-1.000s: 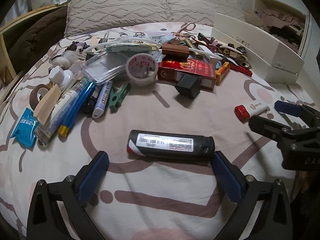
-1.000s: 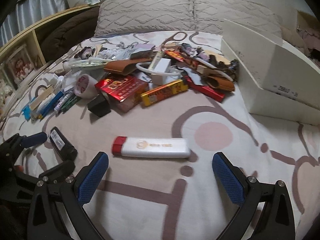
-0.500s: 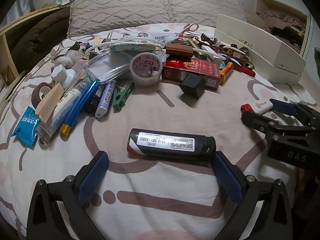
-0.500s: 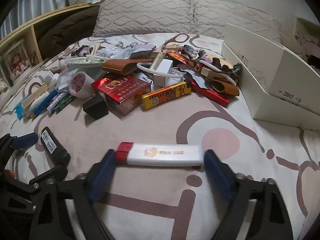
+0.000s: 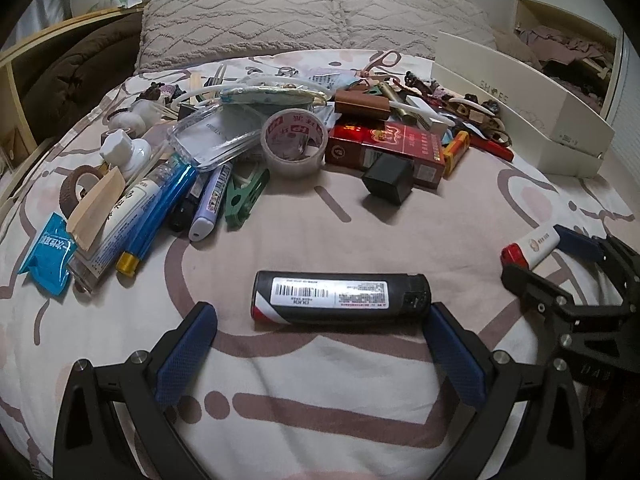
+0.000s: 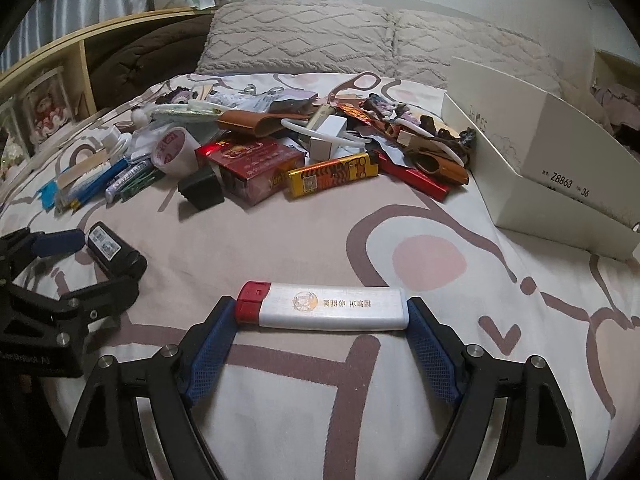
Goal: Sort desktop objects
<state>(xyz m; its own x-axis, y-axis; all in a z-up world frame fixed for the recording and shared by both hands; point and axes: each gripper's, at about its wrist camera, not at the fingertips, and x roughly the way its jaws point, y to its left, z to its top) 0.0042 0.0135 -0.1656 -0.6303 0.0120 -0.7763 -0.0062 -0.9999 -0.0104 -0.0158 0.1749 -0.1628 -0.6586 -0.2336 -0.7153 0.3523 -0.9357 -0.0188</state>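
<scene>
Item 1: right gripper (image 6: pixel 322 316), fingers closed on the two ends of one white lighter (image 6: pixel 324 310) with a red cap, lying crosswise on the patterned bedspread (image 6: pixel 400 420). In the left wrist view the same lighter (image 5: pixel 534 246) sits at 3 o'clock between that gripper's fingers (image 5: pixel 576 240).

Item 2: left gripper (image 5: pixel 320 344), jaws spread wide around one black lighter (image 5: pixel 340 298) with a barcode label; right pad (image 5: pixel 452 352) near its cap end, contact not clear, left pad (image 5: pixel 188 354) apart from it.

Surroundings, 12 o'clock of both grippers, a heap: one clear tape roll (image 5: pixel 294 142), one red carton (image 5: pixel 386 148), one black cube (image 5: pixel 388 178) just before it, one yellow lighter (image 6: pixel 332 176), one red lighter (image 6: pixel 414 178) beside it. At 10 o'clock, a row of pens and tubes (image 5: pixel 160 204) and one blue sachet (image 5: pixel 50 254). At 2 o'clock, one white shoebox (image 6: pixel 536 160), well apart from the held lighter; bare bedspread lies between.

Change: half a second ago the right pads stood just off the white lighter's ends; they now press them. The left gripper and black lighter are placed as before.
</scene>
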